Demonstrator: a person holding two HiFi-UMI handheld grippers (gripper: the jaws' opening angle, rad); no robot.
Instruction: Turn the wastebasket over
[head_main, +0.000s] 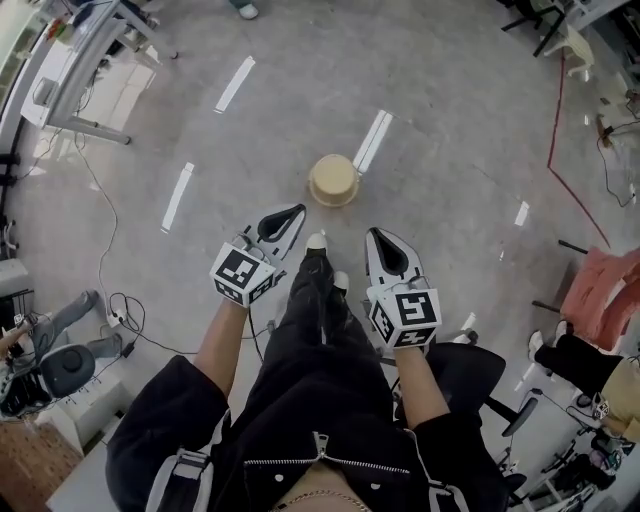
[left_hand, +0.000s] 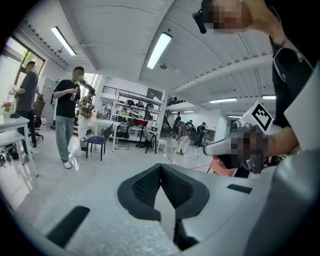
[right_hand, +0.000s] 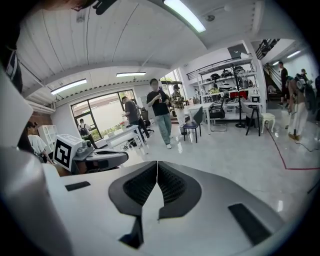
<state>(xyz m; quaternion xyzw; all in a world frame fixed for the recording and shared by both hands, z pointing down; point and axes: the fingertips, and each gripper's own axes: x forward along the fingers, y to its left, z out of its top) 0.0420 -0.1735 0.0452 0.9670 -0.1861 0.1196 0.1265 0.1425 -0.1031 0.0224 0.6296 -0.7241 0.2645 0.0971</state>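
A tan round wastebasket (head_main: 333, 180) stands on the grey floor straight ahead of me, its flat closed end facing up. My left gripper (head_main: 296, 212) hangs in the air at its lower left, shut with nothing in it. On the other side my right gripper (head_main: 373, 234) hovers at the basket's lower right, also shut and empty. Both are apart from the basket. Neither gripper view shows the basket: in the left gripper view the jaws (left_hand: 160, 167) meet, and in the right gripper view the jaws (right_hand: 157, 165) meet too.
My legs and shoes (head_main: 317, 243) stand between the grippers, just short of the basket. A red line (head_main: 556, 130) crosses the floor at right, cables (head_main: 105, 260) trail at left. People (right_hand: 160, 111), a chair (left_hand: 97, 141), tables and shelves (left_hand: 131, 117) stand farther off.
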